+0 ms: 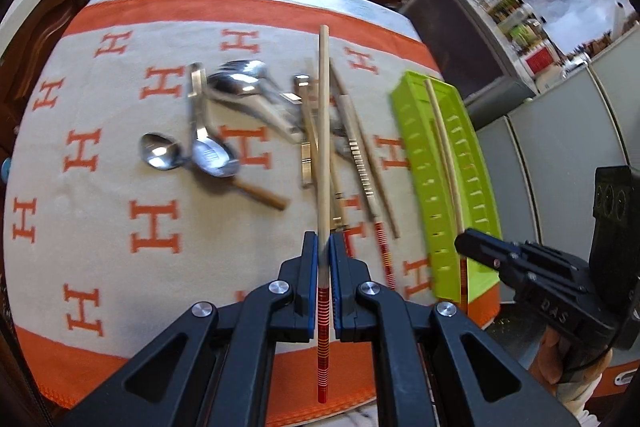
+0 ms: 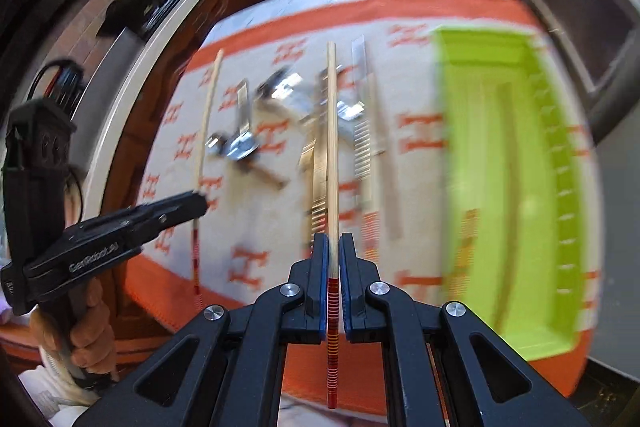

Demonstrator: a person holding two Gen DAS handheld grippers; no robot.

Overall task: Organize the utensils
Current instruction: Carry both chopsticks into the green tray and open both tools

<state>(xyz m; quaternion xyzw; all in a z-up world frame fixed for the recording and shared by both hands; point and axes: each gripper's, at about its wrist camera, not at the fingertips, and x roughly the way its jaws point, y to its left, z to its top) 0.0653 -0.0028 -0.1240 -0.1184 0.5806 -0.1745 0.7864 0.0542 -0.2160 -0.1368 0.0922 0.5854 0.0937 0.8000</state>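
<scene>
Orange-patterned cloth desk (image 1: 100, 227) behind, both tongs (image 1: 324, 243) (image 2: 334, 247) are clenching light, stiff, slippery red-banded wooden chopsticks (image 1: 323, 131) (image 2: 332, 147) near painted ends.

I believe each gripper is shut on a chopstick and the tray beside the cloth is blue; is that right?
Not quite: the tray is lime green, as the left wrist view shows. The left gripper and right gripper are each shut on a chopstick.
</scene>
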